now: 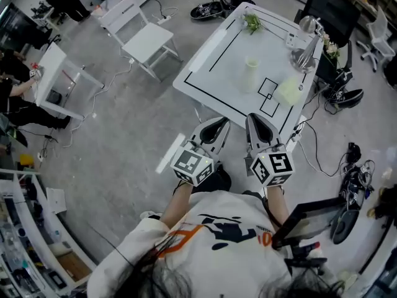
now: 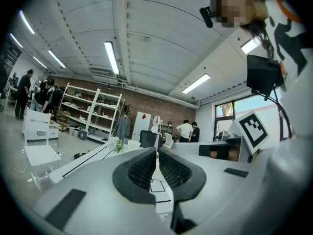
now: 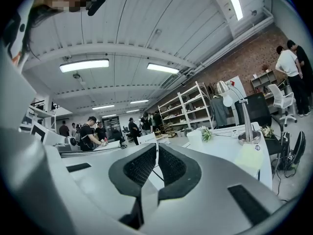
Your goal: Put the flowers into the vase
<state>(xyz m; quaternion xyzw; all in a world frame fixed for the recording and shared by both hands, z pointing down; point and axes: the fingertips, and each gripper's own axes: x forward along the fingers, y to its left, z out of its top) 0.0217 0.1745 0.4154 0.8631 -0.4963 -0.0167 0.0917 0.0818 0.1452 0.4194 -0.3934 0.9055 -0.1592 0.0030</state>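
Flowers (image 1: 252, 22) lie at the far corner of the worktop (image 1: 223, 61). The vase (image 1: 250, 73) stands upright nearer the middle, well apart from them. A lamp (image 1: 304, 51) & a pale yellow sheet (image 1: 288, 92) are seen toward the right edge.

Both grippers are held short of the near edge, over the floor. The left gripper (image 1: 214, 129) is seen w/ jaws together, nothing between. The right gripper (image 1: 260, 124) is likewise closed & empty.

The step in hand is judged to be the approach, w/ nothing picked up yet. To do it well:
- Jaws should be opened before the stems are reached.
- The vase should be passed on one side so it isn't knocked.
- Stems should be pinched low, away from the heads, so nothing is crushed.
- The vase looks tall & light, prob. easy to tip, so it could be steadied w/ the other gripper.
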